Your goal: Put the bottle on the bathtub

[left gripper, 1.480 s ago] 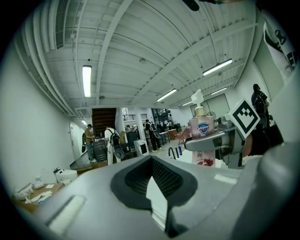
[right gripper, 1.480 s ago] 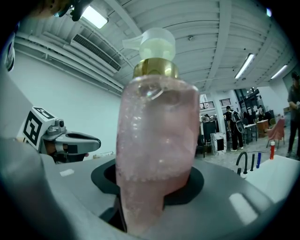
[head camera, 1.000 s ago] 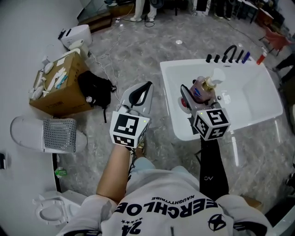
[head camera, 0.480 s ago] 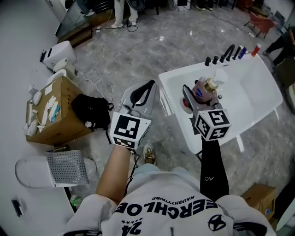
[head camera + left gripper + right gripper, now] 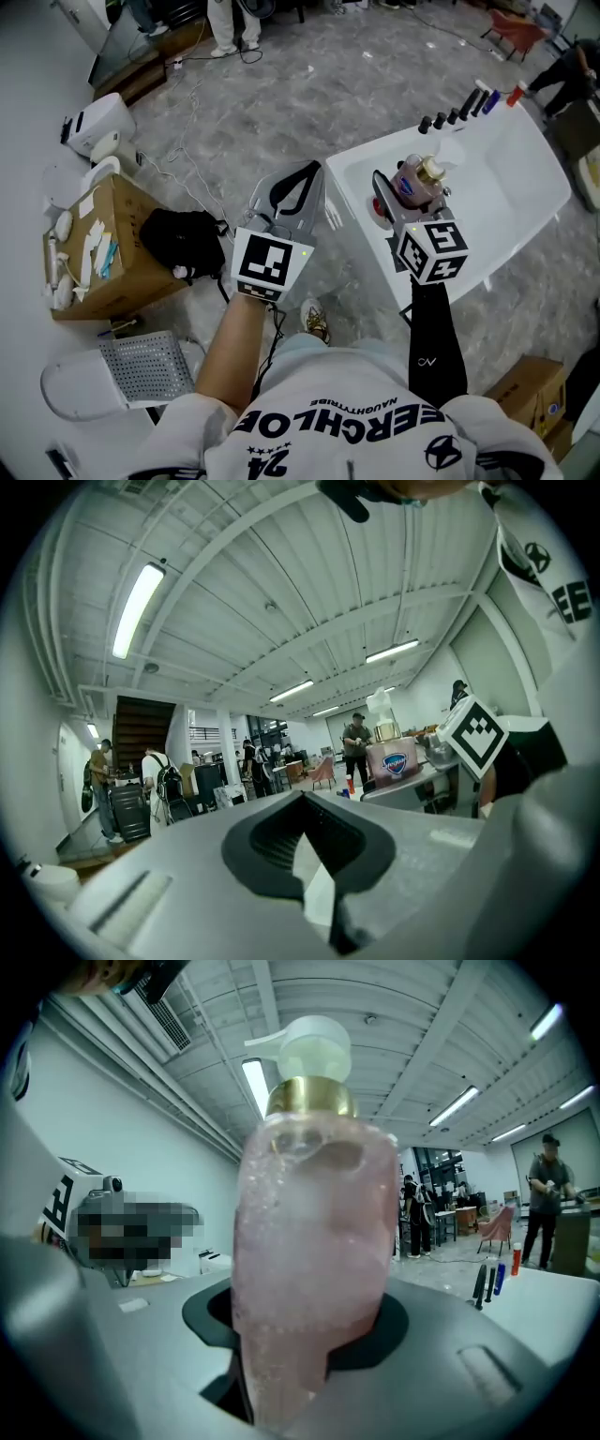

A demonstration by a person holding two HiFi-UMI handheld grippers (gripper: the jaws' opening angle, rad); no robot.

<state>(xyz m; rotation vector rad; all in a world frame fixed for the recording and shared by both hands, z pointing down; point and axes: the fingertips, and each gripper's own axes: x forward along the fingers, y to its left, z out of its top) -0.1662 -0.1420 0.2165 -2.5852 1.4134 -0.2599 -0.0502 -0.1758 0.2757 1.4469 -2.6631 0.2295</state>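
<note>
Over the near end of the white bathtub [image 5: 530, 183], the right tool [image 5: 405, 202] holds the pink pump bottle [image 5: 415, 176], which is not yet set down.

This looks like the carry-and-place step. The bottle is upright with its lower body pinched between the right tool's jaws, and the next move should be to lower it level onto a flat stretch of the tub before the jaws let go. The left tool [image 5: 289, 192] waits over the floor just beside the tub, its jaws pressed together on nothing, as the left gripper view shows. Only the right gripper view gives the grip close up: the translucent body fills the gap, with a gold collar and white pump above. Only the head view places the bottle against the tub and the dark fittings [image 5: 457, 112] on its far rim. How high the bottle hangs cannot be told.
</note>
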